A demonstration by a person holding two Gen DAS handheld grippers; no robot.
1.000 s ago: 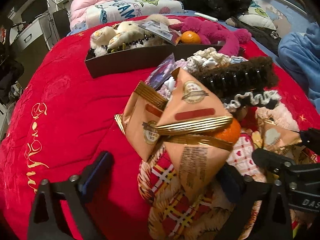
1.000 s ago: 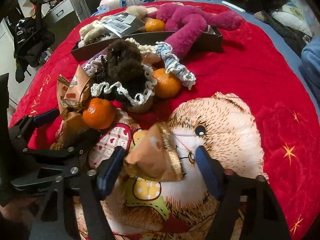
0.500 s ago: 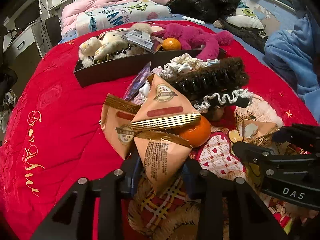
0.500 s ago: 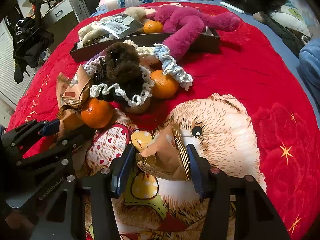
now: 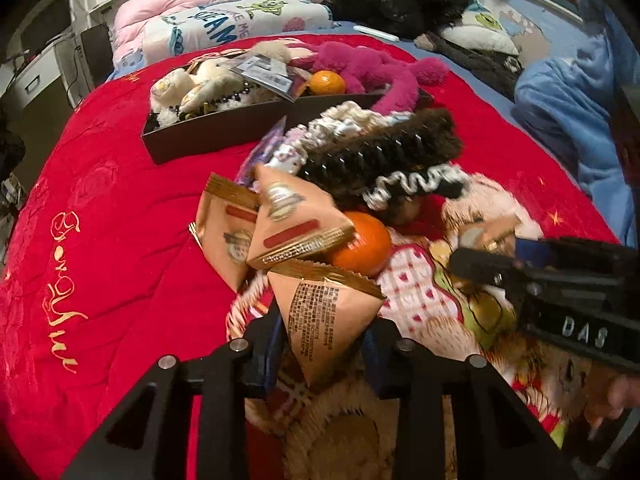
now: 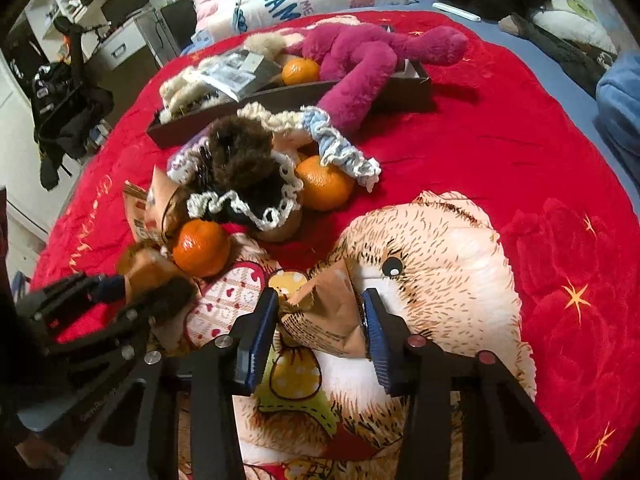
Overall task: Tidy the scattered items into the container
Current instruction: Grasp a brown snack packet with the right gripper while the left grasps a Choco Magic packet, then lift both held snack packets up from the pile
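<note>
While the box (image 5: 224,136) in the upper left already holds some toys, my left tongs (image 5: 324,340) and right tongs (image 6: 320,320) each pinch one snack packet (image 5: 328,320), and many items remain on the bed (image 5: 100,208).

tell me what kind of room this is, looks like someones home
Most likely a bedroom in a home. The work surface is a bed spread with a red blanket, folded quilts are stacked at its far end, and a desk with drawers stands beside it.
</note>
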